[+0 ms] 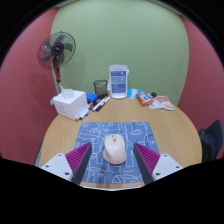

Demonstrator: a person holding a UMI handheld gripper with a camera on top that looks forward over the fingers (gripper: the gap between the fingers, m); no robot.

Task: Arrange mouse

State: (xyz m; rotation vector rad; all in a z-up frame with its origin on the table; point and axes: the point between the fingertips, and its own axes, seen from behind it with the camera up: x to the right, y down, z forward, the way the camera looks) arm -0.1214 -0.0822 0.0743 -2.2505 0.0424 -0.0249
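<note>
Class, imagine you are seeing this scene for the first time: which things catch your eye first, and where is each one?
A pale mouse lies on a blue patterned mat on the round wooden table, between the open tool's fingers with a gap at each side. Beyond it, at the table's far edge, stands a water jug; a fan rises behind the table.

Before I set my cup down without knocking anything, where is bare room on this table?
Bare wood flanks the patterned mat, widest beside its far side from the white box. The back edge is crowded: box, markers, jug, small items. The mouse sits between the open tool's fingers.
</note>
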